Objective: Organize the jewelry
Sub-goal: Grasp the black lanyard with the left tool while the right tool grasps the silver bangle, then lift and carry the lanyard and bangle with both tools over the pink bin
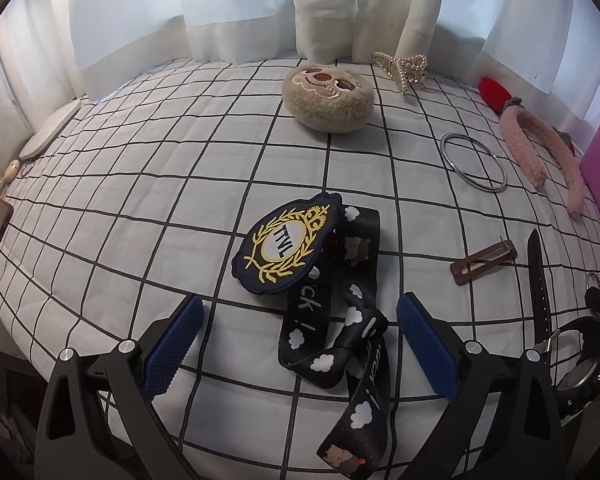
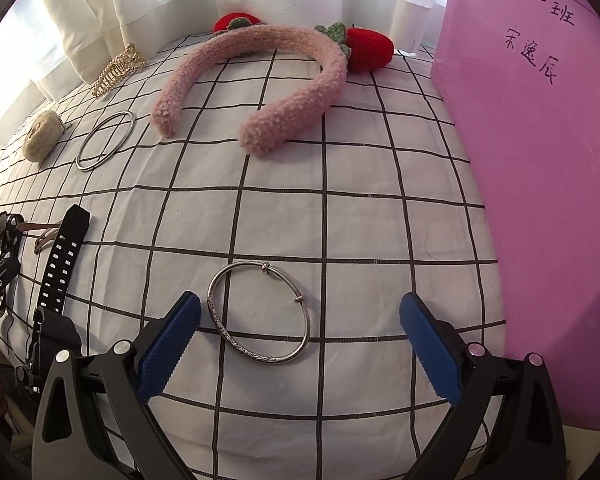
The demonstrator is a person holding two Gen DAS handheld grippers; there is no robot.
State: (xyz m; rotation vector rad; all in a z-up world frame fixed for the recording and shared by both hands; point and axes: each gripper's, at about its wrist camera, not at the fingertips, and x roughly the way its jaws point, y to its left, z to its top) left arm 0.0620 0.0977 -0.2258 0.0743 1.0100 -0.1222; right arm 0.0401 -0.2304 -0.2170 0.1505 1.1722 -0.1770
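A black lanyard (image 1: 352,320) with cloud prints lies on the checked white cloth (image 1: 140,200), a navy and gold badge (image 1: 286,250) at its far end. My left gripper (image 1: 300,304) is open, and the strap lies between its blue pads without touching them. In the right wrist view an engraved silver bangle (image 2: 260,312) lies flat on the cloth. My right gripper (image 2: 300,300) stands open around it; the left pad is close to the rim and the right pad is well clear. A plain silver bangle (image 2: 105,146) lies farther back on the left.
A pink fuzzy headband (image 2: 260,80) with red strawberries (image 2: 370,48) lies at the back, near a gold claw clip (image 2: 118,68) and a beige plush pouch (image 1: 327,98). A black watch (image 2: 60,264) and a brown hair clip (image 1: 482,262) lie between the grippers. A pink box (image 2: 540,160) walls the right side.
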